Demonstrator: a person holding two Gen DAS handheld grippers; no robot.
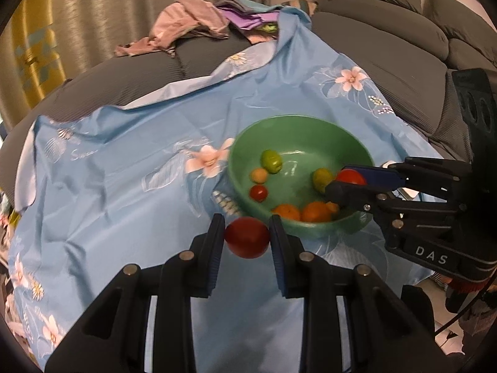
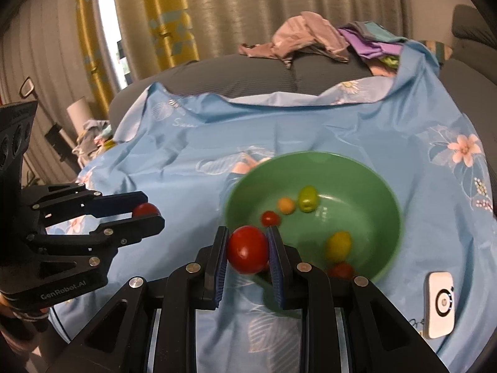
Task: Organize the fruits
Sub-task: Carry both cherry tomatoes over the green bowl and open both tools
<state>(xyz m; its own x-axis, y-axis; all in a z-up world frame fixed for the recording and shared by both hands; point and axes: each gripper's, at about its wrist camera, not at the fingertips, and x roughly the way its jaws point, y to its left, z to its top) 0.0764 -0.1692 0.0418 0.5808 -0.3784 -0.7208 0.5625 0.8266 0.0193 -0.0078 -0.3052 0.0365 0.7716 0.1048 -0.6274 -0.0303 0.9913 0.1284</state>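
**Both tongs loaded, one red fruit each, bowl just ahead**

Your left gripper (image 1: 247, 237) is clamped on a red fruit (image 1: 247, 237); pads press it from both sides and it sits right at the fingertips. From that camera the green bowl (image 1: 248, 133) lies at about 1 o'clock of the held fruit, its near rim just beyond the right finger. The fruit hangs outside the rim, over the blue floral cloth (image 1: 124, 186).

Your right gripper (image 2: 248, 249) is clamped on a second red fruit (image 2: 248, 249), also at the fingertips. In its own view this fruit overlaps the bowl's (image 2: 388, 192) near-left rim, with the bowl interior at 1–2 o'clock. From the left camera the right gripper (image 1: 348, 180) comes in from 3 o'clock, with its tips and fruit (image 1: 351, 176) over the bowl's right side.

Loose in the bowl: two green fruits (image 1: 271, 161), a small red one (image 1: 258, 192), a pale orange one (image 1: 259, 175), two oranges (image 1: 316, 212) at the near wall.

A white device (image 2: 441, 304) lies on the cloth at 4 o'clock of the bowl in the right view. Clothes (image 1: 186, 25) are piled on the grey sofa (image 1: 388, 46) at 12 o'clock.
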